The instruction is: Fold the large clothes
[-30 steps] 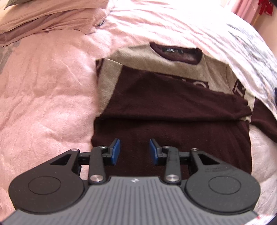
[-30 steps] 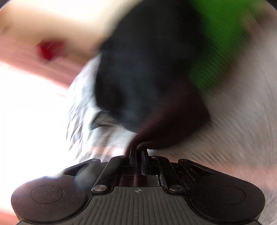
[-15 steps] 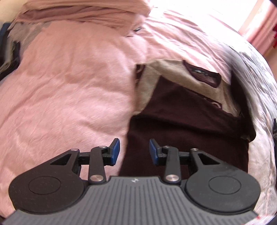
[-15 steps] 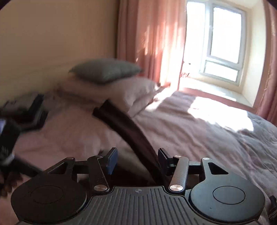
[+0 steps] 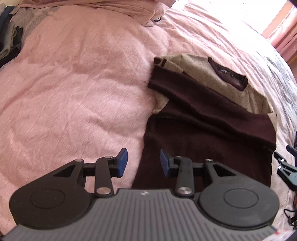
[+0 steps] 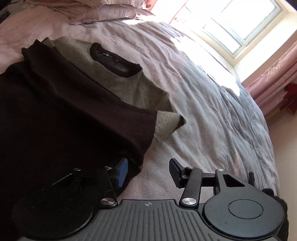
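Note:
A dark maroon and beige sweater [image 5: 207, 118] lies flat on the pink bedspread [image 5: 74, 77], both sleeves folded across its chest, collar [image 5: 230, 74] pointing away. My left gripper [image 5: 143, 163] hovers open over the sweater's lower left edge, holding nothing. In the right wrist view the same sweater [image 6: 65, 103] fills the left side, its collar [image 6: 115, 59] toward the pillows. My right gripper [image 6: 148, 172] stands open at the sweater's lower right edge, its left pad over the dark fabric, the right pad over bare bedding. Part of the right gripper [image 5: 285, 166] shows at the left wrist view's right rim.
Pillows [image 5: 92, 5] are stacked at the head of the bed. Dark folded clothes [image 5: 9, 40] sit at the far left. A bright window [image 6: 237, 24] and pink curtains [image 6: 274, 74] stand beyond the bed's right side. Grey patterned bedding [image 6: 232, 120] stretches to the right.
The right gripper let go of the dark sleeve, which now lies across the sweater's chest, and came down open at the right edge. The left gripper shifted left to the sweater's left edge.

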`<state>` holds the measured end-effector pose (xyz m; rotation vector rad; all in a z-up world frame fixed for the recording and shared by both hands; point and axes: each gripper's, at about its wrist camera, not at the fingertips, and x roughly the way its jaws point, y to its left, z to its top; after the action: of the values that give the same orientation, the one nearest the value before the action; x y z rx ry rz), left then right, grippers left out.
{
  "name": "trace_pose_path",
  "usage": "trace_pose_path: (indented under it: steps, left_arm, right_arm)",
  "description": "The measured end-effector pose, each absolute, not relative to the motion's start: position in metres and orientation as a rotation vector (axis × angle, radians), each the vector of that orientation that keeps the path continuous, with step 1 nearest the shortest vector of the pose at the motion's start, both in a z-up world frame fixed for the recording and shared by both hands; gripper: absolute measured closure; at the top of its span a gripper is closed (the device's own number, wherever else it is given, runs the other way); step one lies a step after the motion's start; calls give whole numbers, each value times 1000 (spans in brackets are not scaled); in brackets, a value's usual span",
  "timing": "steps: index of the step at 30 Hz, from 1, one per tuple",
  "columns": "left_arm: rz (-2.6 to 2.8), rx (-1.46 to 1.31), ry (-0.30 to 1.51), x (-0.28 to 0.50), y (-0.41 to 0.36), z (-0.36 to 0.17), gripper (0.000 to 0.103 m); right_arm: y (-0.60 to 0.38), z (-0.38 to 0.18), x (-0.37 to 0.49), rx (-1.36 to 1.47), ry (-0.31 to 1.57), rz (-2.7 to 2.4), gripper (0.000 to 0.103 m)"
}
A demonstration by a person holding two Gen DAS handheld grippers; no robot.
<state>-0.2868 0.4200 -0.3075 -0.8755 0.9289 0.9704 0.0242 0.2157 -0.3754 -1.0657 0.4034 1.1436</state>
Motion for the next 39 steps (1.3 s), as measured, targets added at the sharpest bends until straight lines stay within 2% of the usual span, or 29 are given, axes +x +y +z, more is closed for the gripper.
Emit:
trace_pose_path:
  steps: [1, 2, 3, 6, 9, 13, 14, 15, 17, 21, 24, 25, 26, 34, 37, 38, 39]
  left_arm:
    - [968, -880, 920, -283, 424, -308, 70]
    - [964, -882, 912, -278, 428, -308, 70]
    - [962, -883, 904, -274, 432, -309, 70]
    - [957, -901, 875, -260, 447, -312, 69]
    - [968, -951, 838, -247, 461, -321, 59]
    - [1003, -1077, 764, -242, 481, -336, 58]
    - [1015, -1119, 740, -243, 486, -339, 58]
    - [1022, -1151, 722, -245, 490, -342, 58]
    - [1036, -1175, 715, -246, 496, -346, 58]
    - [1030, -1153, 719, -246, 500, -346, 58]
    - [1025, -1155, 709, -247, 501, -347, 58]
    - [1026, -1156, 711, -247, 501, -347, 58]
    - [1029, -1159, 710, -248, 501, -348, 58]
    - [1059, -1292, 615, -253, 513, -368, 58]
    - [1058, -1310, 598, -250, 517, -373, 74]
    - [1048, -1295, 607, -248, 518, -373, 95]
    - [1035, -1265, 624, -246, 517, -371, 101]
  right_arm:
    - [220, -378, 24, -1083, 364, 1173, 63]
    - [221, -380, 24, -1106, 329, 1185, 89]
    - [223, -382, 25, -1136, 304, 1189, 103]
    - [215, -381, 42, -1109, 288, 1140, 103]
    - [209, -391, 63, -1119, 424, 1094, 103]
    - [206, -383, 64, -1061, 465, 1091, 103]
    - [205, -378, 63, -1018, 487, 1097, 98]
    - [204, -373, 59, -987, 489, 1109, 78]
    - [200, -371, 46, -995, 412, 1132, 61]
    - [207, -380, 31, -1068, 334, 1184, 63]
    - [216, -386, 28, -1104, 267, 1203, 75]
    - [217, -387, 28, -1104, 260, 1216, 81]
    - [219, -388, 29, -1113, 259, 1235, 102]
    - [216, -388, 43, -1115, 291, 1228, 103]
    - [217, -386, 48, -1106, 310, 1223, 103]
    - [216, -386, 49, -1102, 313, 1222, 103]
    - [215, -386, 51, -1099, 320, 1218, 103]
